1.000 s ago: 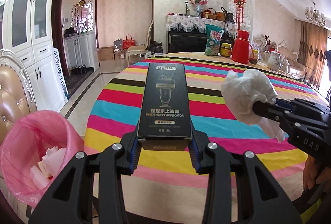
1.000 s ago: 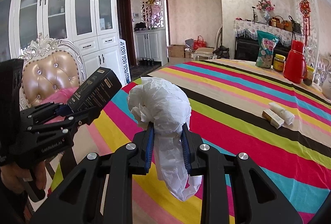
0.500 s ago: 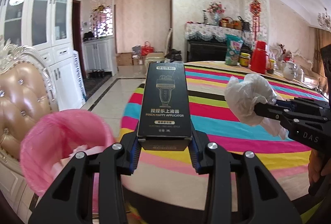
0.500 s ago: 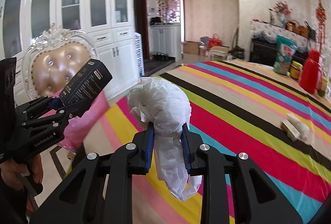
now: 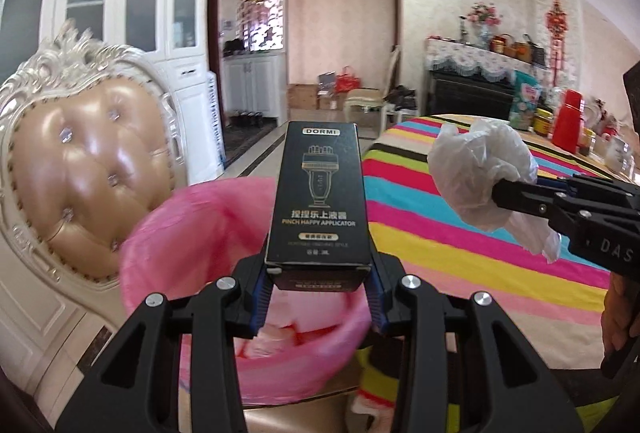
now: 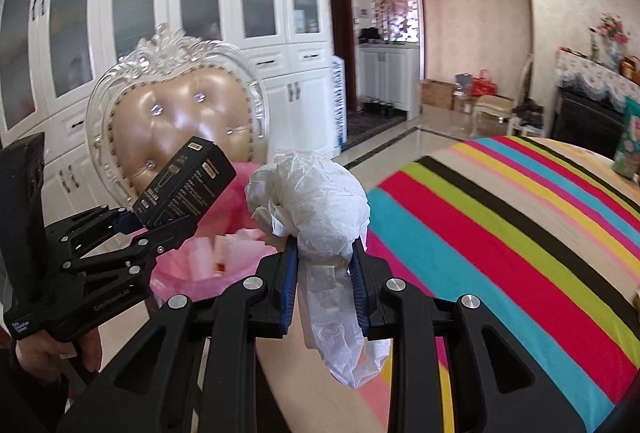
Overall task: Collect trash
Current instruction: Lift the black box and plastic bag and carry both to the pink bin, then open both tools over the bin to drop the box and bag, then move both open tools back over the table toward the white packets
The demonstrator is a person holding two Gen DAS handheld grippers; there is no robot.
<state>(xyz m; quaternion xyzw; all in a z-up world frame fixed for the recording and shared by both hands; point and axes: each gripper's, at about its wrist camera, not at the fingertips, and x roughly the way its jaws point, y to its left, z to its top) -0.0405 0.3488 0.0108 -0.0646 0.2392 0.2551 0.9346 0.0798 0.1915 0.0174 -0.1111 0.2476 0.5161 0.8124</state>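
Black carton [image 5: 318,201], lettered "DORMI" and "PINCH HAPPY APPLICATOR", clamped in the left gripper [image 5: 318,297] jaws over the pink-lined bin [image 5: 192,233]; crumpled white plastic bag [image 6: 316,201] clamped in the right gripper [image 6: 324,289] jaws, marked "DAS", beside the striped desk [image 6: 500,233] edge.

A padded chair [image 5: 80,169] with a carved pale frame stands at the left, its back tufted with small studs. Behind it rise white cabinets [image 6: 168,13] with glass doors. The counter [image 5: 500,225] wears a cloth in bright stripes — red, blue, yellow, green, black. At its far end stand a red flask [image 5: 568,121] and a printed snack bag [image 5: 525,101], near each other. Beyond, a flower vase [image 5: 485,19] tops a lace-draped black cabinet — a red knot ornament [image 5: 557,21] hangs on the wall beside it.
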